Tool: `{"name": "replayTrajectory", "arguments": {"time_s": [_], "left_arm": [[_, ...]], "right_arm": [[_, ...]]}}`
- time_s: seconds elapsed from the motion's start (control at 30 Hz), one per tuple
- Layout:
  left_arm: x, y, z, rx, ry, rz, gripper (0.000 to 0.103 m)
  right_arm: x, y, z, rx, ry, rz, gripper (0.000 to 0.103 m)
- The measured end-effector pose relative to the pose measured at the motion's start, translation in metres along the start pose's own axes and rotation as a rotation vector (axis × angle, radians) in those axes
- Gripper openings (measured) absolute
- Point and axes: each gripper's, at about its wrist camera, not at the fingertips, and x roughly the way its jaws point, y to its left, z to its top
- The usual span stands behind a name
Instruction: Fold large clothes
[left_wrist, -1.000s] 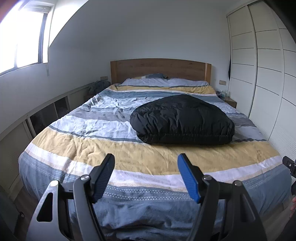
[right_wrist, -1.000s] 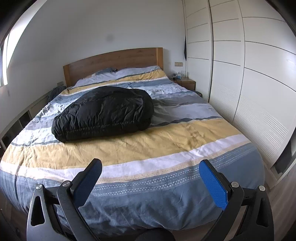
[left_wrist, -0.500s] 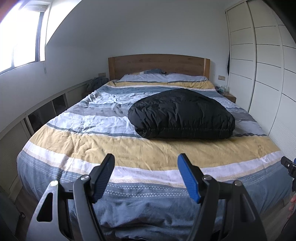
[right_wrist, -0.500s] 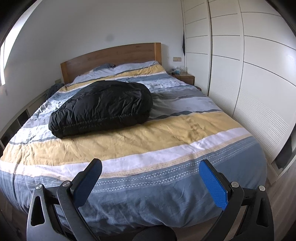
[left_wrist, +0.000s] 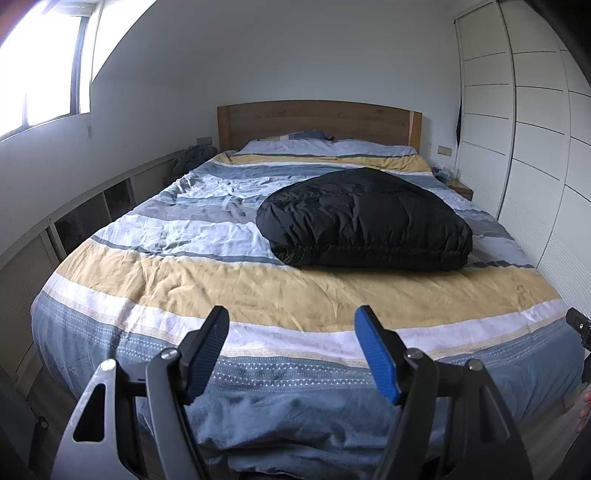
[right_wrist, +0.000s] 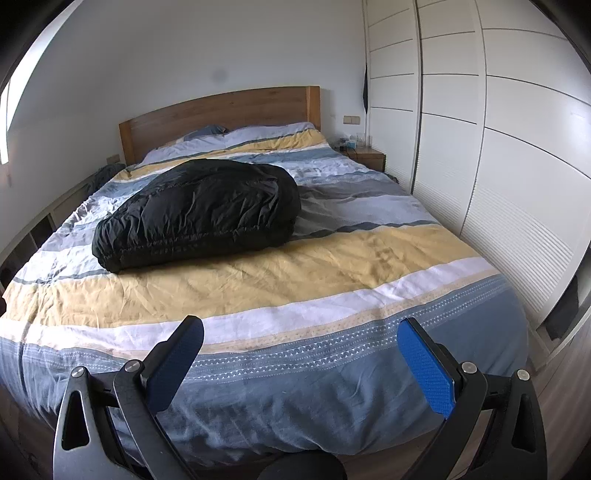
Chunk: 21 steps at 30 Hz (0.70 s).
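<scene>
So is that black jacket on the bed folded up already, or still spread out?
Folded. The black jacket lies as one compact, puffy bundle on the bedspread, its edges stacked along the near side and no sleeves sticking out.

Left claw (left_wrist: 291, 321), right claw (right_wrist: 301, 332) agape

Your black puffer jacket (left_wrist: 364, 218) is a thin, slightly shiny synthetic cloth, finely crinkled and quilted, with a gathered elastic hem along its near edge. Under the jacket, the duvet (left_wrist: 229, 284) is matt woven cloth, creased all over, its blue band nearest you printed with small white triangles. Behind the jacket, the headboard (left_wrist: 317, 120) is smooth wood with a visible grain and a satin finish. Beside the jacket, the wardrobe doors (right_wrist: 498, 155) are smooth matt white panels, finely ribbed low down. Each hand-held gripper, left (left_wrist: 291, 347) and right (right_wrist: 301, 363), shows matt black plastic with bright metal pins, and fingers (right_wrist: 424, 369) faced with textured blue rubbery pads.
</scene>
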Motion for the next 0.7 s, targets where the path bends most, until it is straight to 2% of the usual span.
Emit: {"name": "replayTrajectory", "arguments": {"time_s": [0.7], "left_arm": [[0.016,0.006,-0.007,-0.017,0.054,-0.001,0.069]], "right_arm": [[0.001,0.002,-0.001,-0.003,0.001,0.001,0.102]]}}
